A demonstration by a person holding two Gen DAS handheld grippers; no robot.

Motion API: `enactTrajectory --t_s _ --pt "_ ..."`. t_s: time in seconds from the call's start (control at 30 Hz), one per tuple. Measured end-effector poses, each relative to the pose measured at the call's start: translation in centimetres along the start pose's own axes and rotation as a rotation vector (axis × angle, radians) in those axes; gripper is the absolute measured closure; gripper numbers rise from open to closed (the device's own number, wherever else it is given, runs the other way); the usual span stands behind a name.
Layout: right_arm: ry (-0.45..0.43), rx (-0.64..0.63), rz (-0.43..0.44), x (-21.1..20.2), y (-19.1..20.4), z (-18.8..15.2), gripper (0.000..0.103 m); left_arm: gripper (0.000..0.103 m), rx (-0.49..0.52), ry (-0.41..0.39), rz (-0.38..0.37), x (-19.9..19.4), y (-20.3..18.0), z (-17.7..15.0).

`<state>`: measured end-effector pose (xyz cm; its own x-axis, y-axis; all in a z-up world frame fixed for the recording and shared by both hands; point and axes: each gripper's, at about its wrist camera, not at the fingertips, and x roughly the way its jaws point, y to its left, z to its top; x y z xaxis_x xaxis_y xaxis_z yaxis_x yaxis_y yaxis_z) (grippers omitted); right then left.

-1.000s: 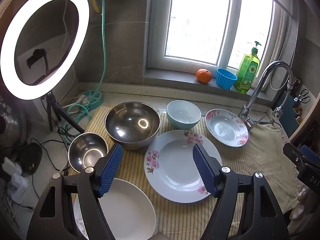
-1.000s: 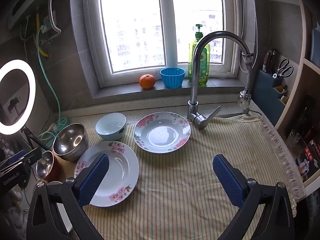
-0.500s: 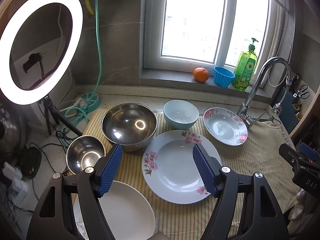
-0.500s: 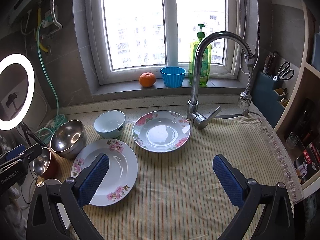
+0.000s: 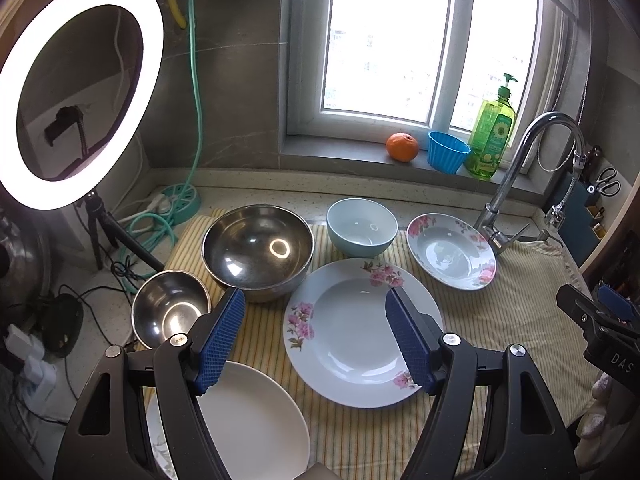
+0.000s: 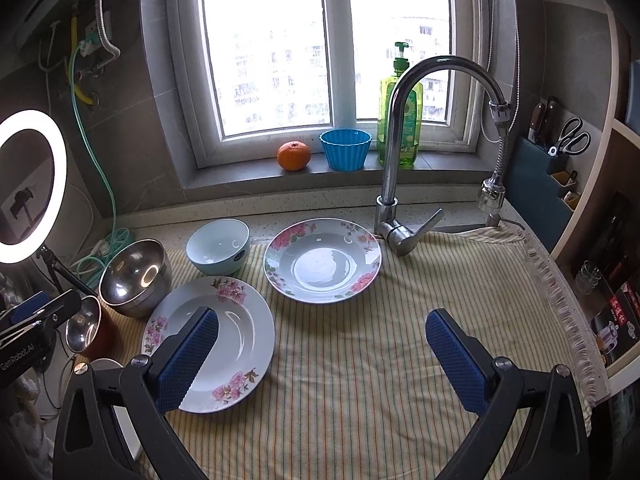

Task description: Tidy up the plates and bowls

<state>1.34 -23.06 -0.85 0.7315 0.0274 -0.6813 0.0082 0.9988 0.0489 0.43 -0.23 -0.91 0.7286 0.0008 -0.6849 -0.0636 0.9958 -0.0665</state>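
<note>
Both grippers empty above the crockery, nothing stacked yet.

Left wrist view: my left gripper (image 5: 312, 334) hangs spread wide over the large floral plate (image 5: 362, 332) on the striped cloth (image 5: 516, 304); I judge it glazed, stiff, slippery and breakable, best pinched at the rim. Right wrist view: my right gripper (image 6: 322, 354) is also spread, with the small floral plate (image 6: 322, 260) ahead and well apart.

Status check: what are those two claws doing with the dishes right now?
Left claw open, empty. Right claw open, empty. Large floral plate untouched on striped cloth. Nothing in the way.
</note>
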Motion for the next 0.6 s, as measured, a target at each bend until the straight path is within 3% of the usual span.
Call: enactTrajectory --t_s 0.6 --pt "0.019 -0.002 0.009 0.72 0.14 0.17 0.001 0.030 0.009 0.001 -0.007 0.06 -0.42 0.42"
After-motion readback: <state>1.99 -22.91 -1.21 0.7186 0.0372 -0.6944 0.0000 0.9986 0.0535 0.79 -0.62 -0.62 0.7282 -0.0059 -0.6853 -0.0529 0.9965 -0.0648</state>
